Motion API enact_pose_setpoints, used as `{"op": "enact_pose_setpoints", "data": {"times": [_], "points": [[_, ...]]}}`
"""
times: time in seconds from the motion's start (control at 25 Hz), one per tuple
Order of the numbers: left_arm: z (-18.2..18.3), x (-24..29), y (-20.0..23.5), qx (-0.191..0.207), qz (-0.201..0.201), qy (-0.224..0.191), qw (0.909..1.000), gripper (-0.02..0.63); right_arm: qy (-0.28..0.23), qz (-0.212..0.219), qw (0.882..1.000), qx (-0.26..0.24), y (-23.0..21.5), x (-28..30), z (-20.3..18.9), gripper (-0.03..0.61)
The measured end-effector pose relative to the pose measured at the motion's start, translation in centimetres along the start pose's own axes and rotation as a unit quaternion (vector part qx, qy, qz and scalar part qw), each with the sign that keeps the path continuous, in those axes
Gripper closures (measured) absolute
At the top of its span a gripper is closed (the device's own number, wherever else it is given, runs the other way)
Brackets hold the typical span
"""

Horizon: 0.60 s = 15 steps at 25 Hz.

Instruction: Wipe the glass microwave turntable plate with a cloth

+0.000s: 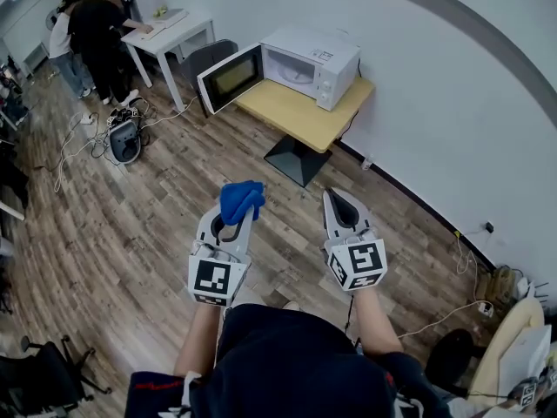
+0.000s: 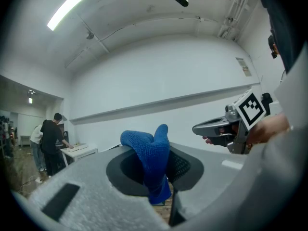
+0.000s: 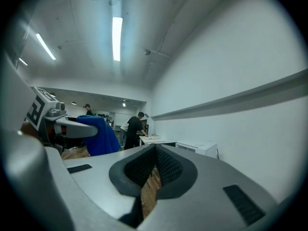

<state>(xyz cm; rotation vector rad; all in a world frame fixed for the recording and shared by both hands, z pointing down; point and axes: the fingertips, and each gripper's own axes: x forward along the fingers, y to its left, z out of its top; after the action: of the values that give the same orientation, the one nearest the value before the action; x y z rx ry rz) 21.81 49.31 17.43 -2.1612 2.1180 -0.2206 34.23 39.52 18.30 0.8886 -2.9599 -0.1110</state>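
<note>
Floor: wood-look planks (image 1: 174, 207) laid throughout; cables (image 1: 66, 151) strewn at left.
Walls: painted plain white (image 1: 435, 77); grey band (image 3: 231, 100) run along.
Furniture: wood-topped pedestal table (image 1: 287, 111); white desk (image 1: 193, 26).
Light: ceiling strip (image 3: 117, 37), lit.

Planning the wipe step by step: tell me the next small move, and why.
Probably carry both grippers forward to the microwave. Its door already stands open, but it sits on the table, well ahead of both. The left gripper is shut on the blue cloth; the right gripper is shut and empty, so nothing else needs picking up first.
</note>
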Motion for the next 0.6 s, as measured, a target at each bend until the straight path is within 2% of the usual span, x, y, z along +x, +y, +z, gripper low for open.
{"op": "enact_pose_setpoints", "data": {"times": [0.32, 0.6], "points": [[0.4, 2.1, 0.7, -0.003, -0.003, -0.005, 1.0000, 0.552, 0.004, 0.015, 1.000, -0.018, -0.3, 1.7, -0.3, 0.572], [-0.2, 6.0, 3.9, -0.008, -0.014, -0.009, 0.9998, 0.552, 0.007, 0.017, 1.000, -0.003, -1.1, 6.5, -0.5, 0.572]]}}
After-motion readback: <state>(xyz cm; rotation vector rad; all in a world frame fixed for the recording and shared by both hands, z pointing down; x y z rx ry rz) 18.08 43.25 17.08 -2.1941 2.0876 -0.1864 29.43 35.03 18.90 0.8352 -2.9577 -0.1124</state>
